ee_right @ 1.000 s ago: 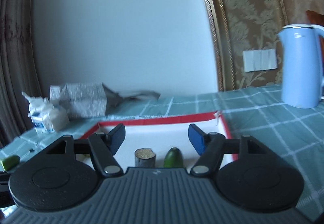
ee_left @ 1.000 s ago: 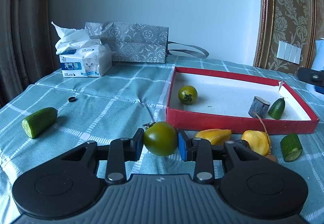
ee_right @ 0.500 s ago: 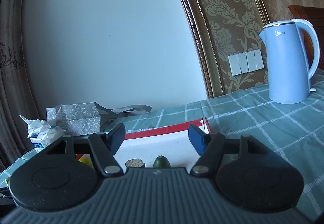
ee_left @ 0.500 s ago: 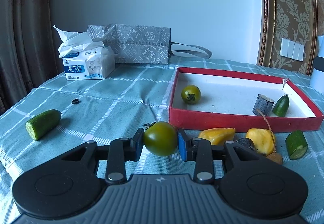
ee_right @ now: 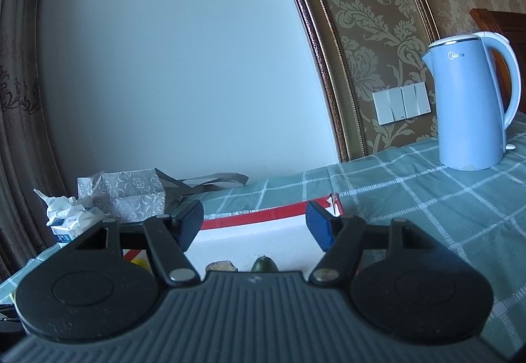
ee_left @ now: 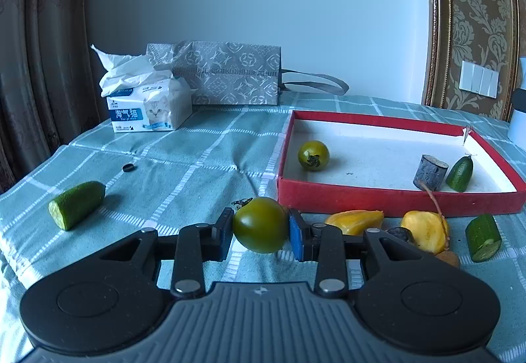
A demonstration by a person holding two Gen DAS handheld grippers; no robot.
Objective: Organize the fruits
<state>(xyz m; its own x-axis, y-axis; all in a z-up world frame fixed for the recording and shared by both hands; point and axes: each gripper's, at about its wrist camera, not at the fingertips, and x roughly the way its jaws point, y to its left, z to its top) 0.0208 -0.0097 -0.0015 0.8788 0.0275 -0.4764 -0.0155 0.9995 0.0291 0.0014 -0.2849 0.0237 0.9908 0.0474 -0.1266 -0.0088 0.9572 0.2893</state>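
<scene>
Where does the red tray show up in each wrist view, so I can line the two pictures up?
Left wrist: red tray fills the right middle, beyond the left gripper shut on a green tomato.
Right wrist: only its far rim shows, low centre, between the open jaws.
Shared landmark: the grey patterned bag against the wall.

Kettle: cut off by left-wrist view edge at 3 o'clock. Dark lump between yellow pieces: half hidden, unidentifiable. Brown stub and green piece: lower parts hidden behind right gripper body. Small black item on counter: too small to identify.
</scene>
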